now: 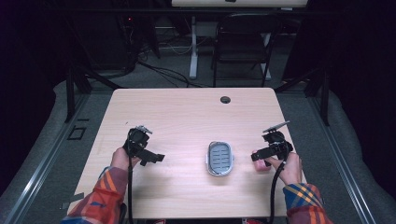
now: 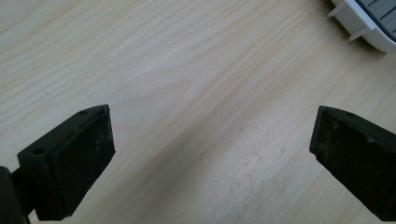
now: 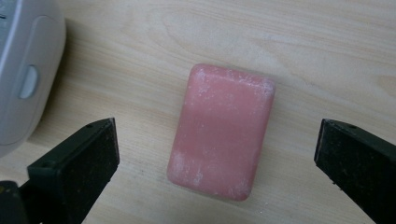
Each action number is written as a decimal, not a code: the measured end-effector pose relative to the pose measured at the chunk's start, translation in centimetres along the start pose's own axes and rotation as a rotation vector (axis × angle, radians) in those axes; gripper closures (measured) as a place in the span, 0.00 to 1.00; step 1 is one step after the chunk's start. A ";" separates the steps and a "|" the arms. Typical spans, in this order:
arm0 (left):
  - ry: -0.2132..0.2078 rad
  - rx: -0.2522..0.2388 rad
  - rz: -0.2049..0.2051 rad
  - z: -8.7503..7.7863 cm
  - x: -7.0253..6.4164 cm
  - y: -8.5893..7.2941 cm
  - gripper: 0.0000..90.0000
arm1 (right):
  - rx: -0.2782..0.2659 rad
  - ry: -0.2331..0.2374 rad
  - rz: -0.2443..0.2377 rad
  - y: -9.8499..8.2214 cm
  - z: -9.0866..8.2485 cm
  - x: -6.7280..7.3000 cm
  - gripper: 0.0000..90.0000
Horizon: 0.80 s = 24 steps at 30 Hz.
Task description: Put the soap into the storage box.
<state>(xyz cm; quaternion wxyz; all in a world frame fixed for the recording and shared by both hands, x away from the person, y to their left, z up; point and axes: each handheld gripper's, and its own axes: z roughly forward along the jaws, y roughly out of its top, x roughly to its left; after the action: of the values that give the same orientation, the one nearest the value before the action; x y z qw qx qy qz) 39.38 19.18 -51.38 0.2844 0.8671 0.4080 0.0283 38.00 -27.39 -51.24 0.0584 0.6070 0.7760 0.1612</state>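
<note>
Soap first: pink rectangular soap bar (image 3: 221, 132) with rounded corners and a whitish dusty surface lies flat on the light wood-grain counter (image 3: 327, 56), directly ahead of the right hand-held gripper (image 3: 217, 161) and between its two black jaws. Jaws spread wide, clear gap on both sides of the bar, no contact, nothing gripped. In the high view the bar (image 1: 261, 166) sits just under the right hand-held gripper (image 1: 258, 156), partly covered by it, near the counter's right edge.

Beyond the right jaws on their left side: white oval plastic soap dish (image 3: 21, 74), edge close to the bar but apart from it. High view shows the dish (image 1: 220, 158) with a grey ribbed insert, lying between the two grippers, nearer the right one.

Left hand-held gripper (image 1: 156, 159) held low over the counter, well apart from the dish, jaws pointing toward it. Left gripper view: left hand-held gripper (image 2: 212, 149) jaws wide apart, empty, bare wood between them; corner of the dish (image 2: 362, 21) far ahead at upper right.

Person's plaid sleeves (image 1: 100, 198) come in from the near edge.
</note>
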 end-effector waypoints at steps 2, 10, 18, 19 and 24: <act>-0.001 0.001 0.001 0.0 0.0 0.0 0.00 | -0.010 -0.008 0.021 0.1 0.3 0.1 0.01; 0.000 0.005 0.001 0.0 0.0 0.0 0.00 | 0.020 -0.019 0.042 0.4 1.0 -0.2 0.12; 0.003 0.009 0.003 0.0 0.0 0.0 0.00 | 0.041 -0.044 0.059 0.6 1.6 0.0 0.17; 0.005 0.009 0.000 0.0 0.0 0.0 0.00 | 0.058 -0.047 0.054 0.7 1.7 0.0 0.18; 0.002 0.011 -0.002 0.0 0.0 0.0 0.00 | 0.062 -0.082 0.062 1.0 2.2 0.5 0.22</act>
<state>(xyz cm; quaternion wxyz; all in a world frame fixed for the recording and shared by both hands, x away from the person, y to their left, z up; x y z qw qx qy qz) 39.40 19.21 -51.42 0.2793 0.8681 0.4095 0.0267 39.41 -26.36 -52.97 0.0664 0.6382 0.7584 0.1140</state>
